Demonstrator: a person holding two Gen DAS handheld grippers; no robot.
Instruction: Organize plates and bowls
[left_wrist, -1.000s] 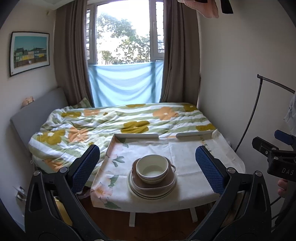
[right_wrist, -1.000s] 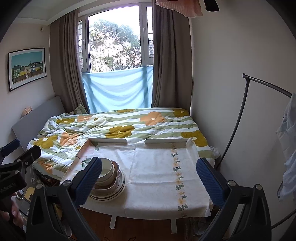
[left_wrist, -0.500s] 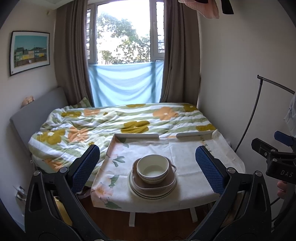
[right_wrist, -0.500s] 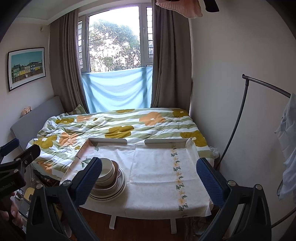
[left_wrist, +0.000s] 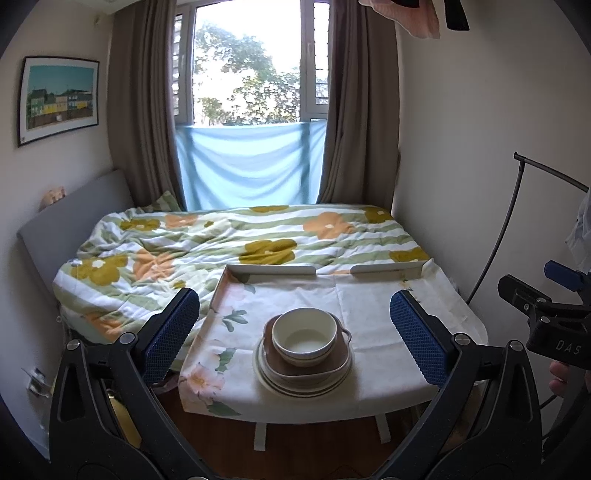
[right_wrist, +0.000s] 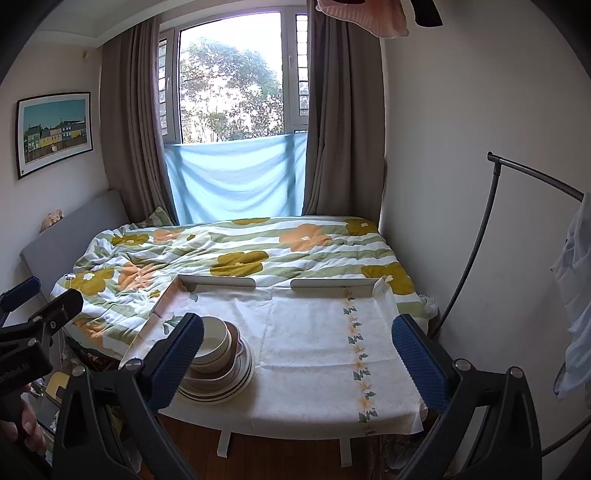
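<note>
behind everything lies the bed (left_wrist: 236, 251). in front of it your table (left_wrist: 373, 306) carries the stack of plates (left_wrist: 303, 373) near its left front edge, a bowl (left_wrist: 305, 336) on top. your left gripper (left_wrist: 295, 339) and right gripper (right_wrist: 295, 350) hang spread wide, holding nothing, short of the table.

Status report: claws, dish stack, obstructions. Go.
Left claw open, right claw open, both short of the table. Cream bowl tops plate stack, untouched. Nothing in the way.
</note>
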